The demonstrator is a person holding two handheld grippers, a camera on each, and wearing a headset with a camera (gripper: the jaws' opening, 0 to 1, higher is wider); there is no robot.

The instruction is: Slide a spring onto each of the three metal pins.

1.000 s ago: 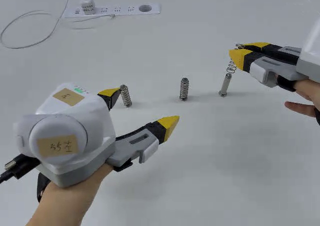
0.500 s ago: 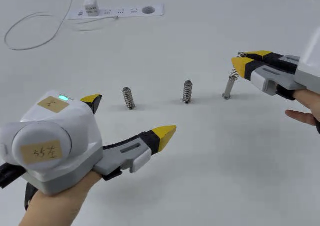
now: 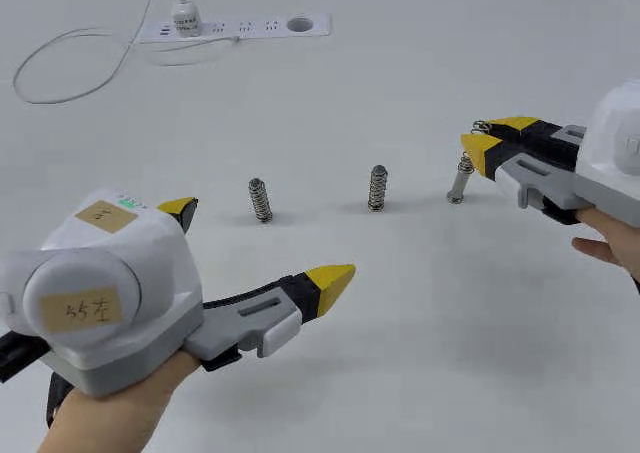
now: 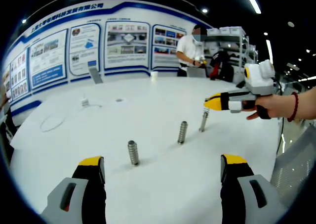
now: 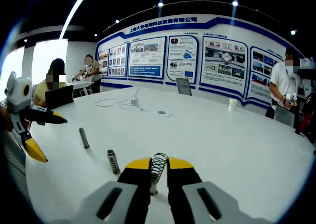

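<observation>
— Spring (image 5: 158,165) where?
— Pinched in right claw (image 3: 478,138), at top of rightmost pin (image 3: 457,185) on worktop (image 3: 420,323).
— Left claw (image 4: 163,160)?
— Spread wide, nothing in it. Left pin (image 3: 260,200), middle pin (image 3: 377,187) already sprung.

A wide white bench (image 3: 450,353) spreads out, with a white power strip (image 3: 240,25) at eleven o'clock and its cable (image 3: 60,99) looping toward ten. Beyond, a wall (image 5: 207,23) carries blue-framed posters (image 5: 146,57). Spot lights (image 5: 160,4) dot the dark ceiling. A chair (image 5: 183,85) stands at twelve o'clock by the far edge.
</observation>
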